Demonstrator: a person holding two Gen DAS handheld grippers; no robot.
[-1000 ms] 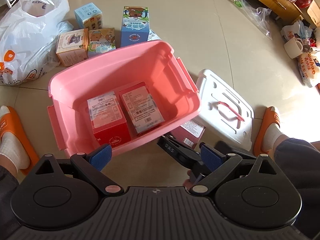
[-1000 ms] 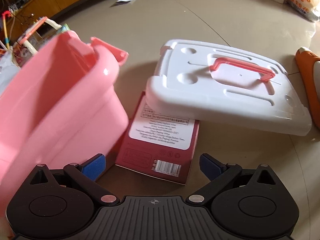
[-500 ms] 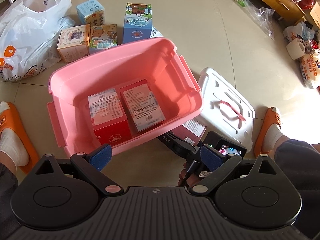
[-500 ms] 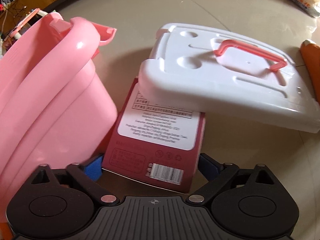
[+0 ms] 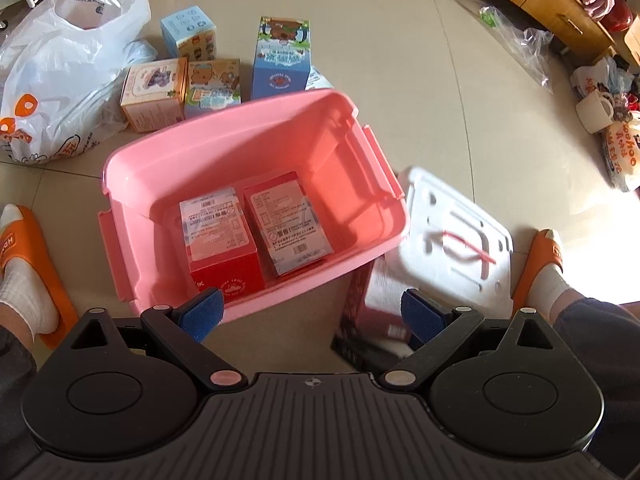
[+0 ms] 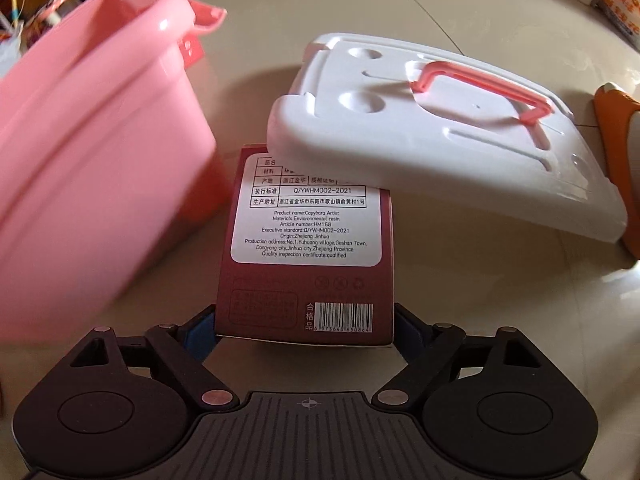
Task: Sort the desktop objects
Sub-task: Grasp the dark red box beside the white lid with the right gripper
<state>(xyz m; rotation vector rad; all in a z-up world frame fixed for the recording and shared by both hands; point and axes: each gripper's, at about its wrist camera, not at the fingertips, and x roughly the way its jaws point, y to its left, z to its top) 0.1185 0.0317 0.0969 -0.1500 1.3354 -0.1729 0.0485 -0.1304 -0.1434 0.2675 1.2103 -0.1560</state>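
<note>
Bright daylight from right with strong glare on floor (image 5: 592, 240), motion blur on pink bin (image 6: 80, 184), curved fisheye edges.

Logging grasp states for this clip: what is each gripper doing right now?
Left gripper: open, holding nothing.
Right gripper: closed on the dark red box lying partly under the white lid.

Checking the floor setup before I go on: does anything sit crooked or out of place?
Yes: the white lid lies tilted, one edge propped on the dark red box beside the pink bin, not flat on the floor.
</note>
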